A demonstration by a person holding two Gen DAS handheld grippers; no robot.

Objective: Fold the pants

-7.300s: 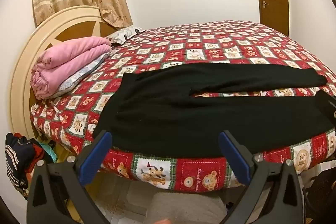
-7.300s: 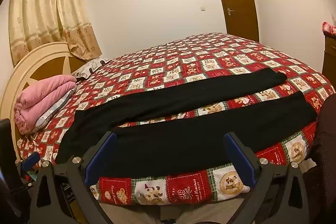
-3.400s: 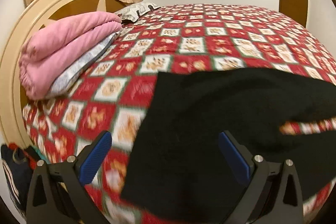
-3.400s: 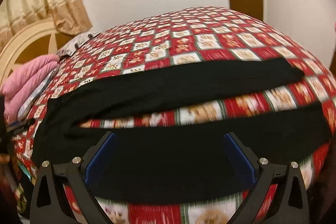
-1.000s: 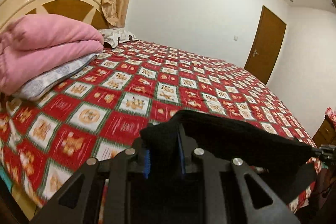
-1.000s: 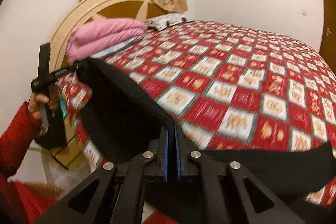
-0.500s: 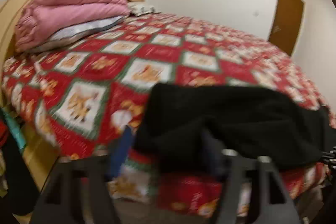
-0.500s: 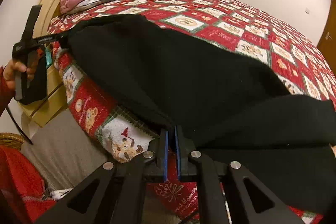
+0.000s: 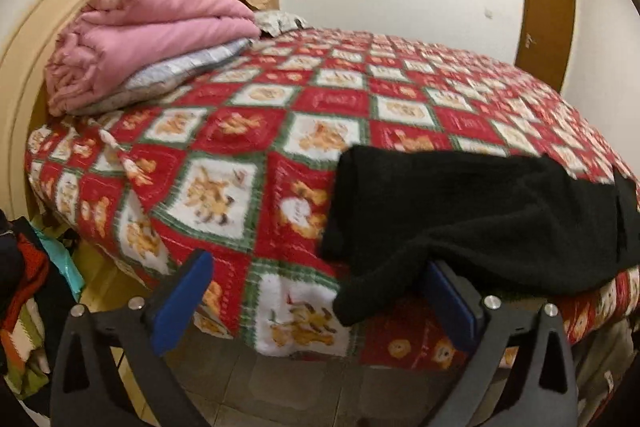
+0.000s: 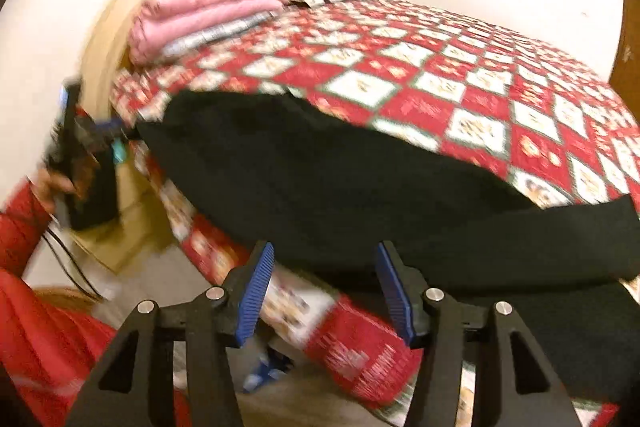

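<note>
While the black pants (image 9: 480, 211) lie in a folded heap along the near edge of the bed (image 9: 320, 115), both grippers sit low in front of it. The left gripper (image 9: 316, 295) has its blue fingers (image 9: 182, 297) spread very wide and opening more. A corner of the pants hangs down between them and drapes over the right finger, but the pads are not squeezing it. The right gripper (image 10: 326, 287) is opening too, with its blue fingers (image 10: 256, 291) partly apart. The edge of the pants (image 10: 360, 195) lies just past the fingertips, and nothing is pinched. The bed has a red and white bear quilt. A folded pink blanket (image 9: 148, 35) rests on it near the round cream headboard (image 9: 24, 51), well apart from the pants. In the right wrist view, a hand (image 10: 56, 183) in a red sleeve holds the left gripper beside the bed.
</note>
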